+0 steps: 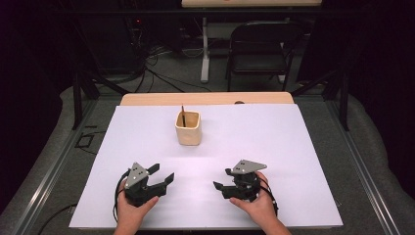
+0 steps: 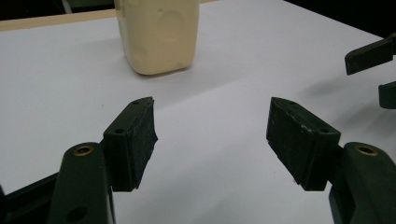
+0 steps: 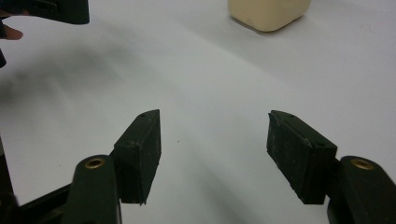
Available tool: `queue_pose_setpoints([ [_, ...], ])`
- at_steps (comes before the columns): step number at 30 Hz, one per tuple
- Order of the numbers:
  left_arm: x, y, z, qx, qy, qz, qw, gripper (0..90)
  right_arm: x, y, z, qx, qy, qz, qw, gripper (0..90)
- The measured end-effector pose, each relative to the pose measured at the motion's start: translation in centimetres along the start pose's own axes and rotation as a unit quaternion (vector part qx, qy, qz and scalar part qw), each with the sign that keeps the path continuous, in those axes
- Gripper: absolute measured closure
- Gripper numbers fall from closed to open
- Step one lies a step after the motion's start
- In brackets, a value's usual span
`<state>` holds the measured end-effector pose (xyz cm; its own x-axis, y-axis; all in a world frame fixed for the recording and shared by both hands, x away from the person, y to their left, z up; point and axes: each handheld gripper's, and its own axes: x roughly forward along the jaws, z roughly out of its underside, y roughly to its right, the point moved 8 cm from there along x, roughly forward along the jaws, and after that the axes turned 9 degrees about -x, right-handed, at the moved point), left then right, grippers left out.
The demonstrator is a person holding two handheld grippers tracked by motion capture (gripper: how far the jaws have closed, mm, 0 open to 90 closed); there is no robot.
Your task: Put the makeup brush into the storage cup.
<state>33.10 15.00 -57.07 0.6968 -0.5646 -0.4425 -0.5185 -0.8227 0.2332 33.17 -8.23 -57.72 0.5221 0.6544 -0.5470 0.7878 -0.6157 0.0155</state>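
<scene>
From the high view, a cream cup (image 1: pixel 188 128) stands on the white bench (image 1: pixel 254 132) a little toward twelve o'clock from its middle, with a thin dark stick (image 1: pixel 183 115) leaning inside it against the rim. The left gripper (image 1: pixel 164 174) sits low at about seven o'clock from the cup, held in a hand (image 1: pixel 131 208), its jaws spread apart and holding nothing. The right gripper (image 1: pixel 221 178) lies at about five o'clock from the cup, in the other hand (image 1: pixel 257 205), its jaws also apart and empty. Both stand well apart from the cup. In the left gripper view, the two black jaws stand wide open over bare bench, the cup (image 2: pixel 158 35) at eleven o'clock beyond them and the right gripper's jaws at the two o'clock edge. In the right gripper view, the jaws gape just as wide, nothing between them, with the cup (image 3: pixel 269 14) at one o'clock and the left gripper at the eleven o'clock corner.
</scene>
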Motion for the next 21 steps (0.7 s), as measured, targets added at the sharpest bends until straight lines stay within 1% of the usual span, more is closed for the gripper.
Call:
queue_pose_setpoints([
  [3,0.1,0.0,0.3,-0.004,0.0,0.003,1.0,32.8,0.0,0.0,0.0,0.001,0.0,0.001,1.0,35.2],
  [5,0.1,0.0,0.6,-0.002,-0.002,0.004,1.0,32.8,0.0,0.0,0.0,0.002,0.001,0.001,1.0,35.2],
  [10,0.1,0.0,0.9,-0.005,-0.003,0.003,1.0,32.8,-0.1,0.0,0.0,0.002,0.001,0.0,1.0,35.2],
  [18,0.2,-0.1,1.3,0.003,-0.008,0.001,1.0,33.2,-0.1,0.1,0.0,0.002,0.001,0.001,1.0,35.2],
  [21,0.2,-0.1,1.4,0.001,-0.008,0.0,1.0,33.2,-0.1,0.1,0.0,0.002,0.001,0.001,1.0,35.2],
])
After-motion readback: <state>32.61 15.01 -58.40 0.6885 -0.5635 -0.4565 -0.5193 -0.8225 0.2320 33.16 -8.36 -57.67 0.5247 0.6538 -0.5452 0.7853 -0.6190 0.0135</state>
